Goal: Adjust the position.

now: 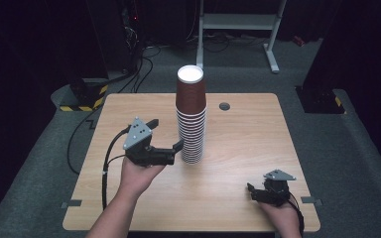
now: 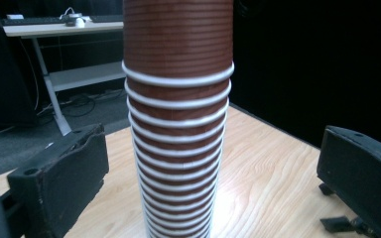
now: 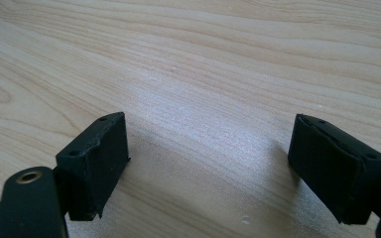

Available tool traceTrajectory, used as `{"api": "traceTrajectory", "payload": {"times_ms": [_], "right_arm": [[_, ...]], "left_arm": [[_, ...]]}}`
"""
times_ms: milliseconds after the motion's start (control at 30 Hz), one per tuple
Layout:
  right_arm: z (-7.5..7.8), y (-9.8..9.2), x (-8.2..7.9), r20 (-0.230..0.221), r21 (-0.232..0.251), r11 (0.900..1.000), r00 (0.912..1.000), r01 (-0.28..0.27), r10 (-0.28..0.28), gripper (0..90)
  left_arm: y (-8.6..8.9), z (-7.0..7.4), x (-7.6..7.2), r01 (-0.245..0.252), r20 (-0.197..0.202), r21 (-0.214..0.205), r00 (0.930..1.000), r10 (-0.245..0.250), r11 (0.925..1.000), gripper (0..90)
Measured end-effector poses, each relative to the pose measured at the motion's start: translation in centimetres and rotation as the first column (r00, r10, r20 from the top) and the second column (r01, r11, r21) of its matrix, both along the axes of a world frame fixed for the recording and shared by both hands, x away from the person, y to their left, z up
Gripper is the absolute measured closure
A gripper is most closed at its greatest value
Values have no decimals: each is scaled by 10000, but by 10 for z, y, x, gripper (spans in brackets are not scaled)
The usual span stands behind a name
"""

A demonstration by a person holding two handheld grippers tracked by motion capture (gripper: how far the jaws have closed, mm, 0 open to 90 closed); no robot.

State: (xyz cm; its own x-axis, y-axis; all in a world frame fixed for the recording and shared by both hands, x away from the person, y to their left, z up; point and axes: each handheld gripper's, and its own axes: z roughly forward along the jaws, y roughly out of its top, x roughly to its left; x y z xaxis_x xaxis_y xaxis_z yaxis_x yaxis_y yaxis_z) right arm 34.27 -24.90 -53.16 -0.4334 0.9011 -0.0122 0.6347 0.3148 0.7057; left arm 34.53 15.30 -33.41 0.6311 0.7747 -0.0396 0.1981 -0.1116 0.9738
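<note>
A tall stack of brown paper cups (image 1: pixel 191 116) with white rims stands upside down in the middle of the wooden table (image 1: pixel 253 144). My left gripper (image 1: pixel 167 133) is held just left of the stack, open, one jaw on each side of its lower part. In the left gripper view the cup stack (image 2: pixel 178 124) rises between the two black jaws of the left gripper (image 2: pixel 213 168) with a gap on both sides. Near the table's front right, my right gripper (image 1: pixel 258 192) is open and low over bare wood. In the right gripper view the right gripper (image 3: pixel 208 163) has nothing between its jaws.
A round cable hole (image 1: pixel 224 106) sits in the tabletop behind the stack. Beyond the table stand a white desk frame (image 1: pixel 238 22), floor cables (image 1: pixel 144 64) and a yellow-and-black striped base (image 1: pixel 82 96). Grey carpet surrounds the table.
</note>
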Motion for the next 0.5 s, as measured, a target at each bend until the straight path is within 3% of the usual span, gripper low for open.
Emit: {"api": "traceTrajectory", "payload": {"times_ms": [300, 500], "right_arm": [[0, 0, 0, 10, 1, 10000, 10000, 11, -11, 156], [0, 0, 1, 1, 10, 10000, 10000, 79, -79, 157]], "left_arm": [[-6, 21, 10, 20, 633, -377, 9980, 4, 9993, 1], [-15, 35, 29, 18, 1018, -458, 9948, 29, 9989, 2]]}}
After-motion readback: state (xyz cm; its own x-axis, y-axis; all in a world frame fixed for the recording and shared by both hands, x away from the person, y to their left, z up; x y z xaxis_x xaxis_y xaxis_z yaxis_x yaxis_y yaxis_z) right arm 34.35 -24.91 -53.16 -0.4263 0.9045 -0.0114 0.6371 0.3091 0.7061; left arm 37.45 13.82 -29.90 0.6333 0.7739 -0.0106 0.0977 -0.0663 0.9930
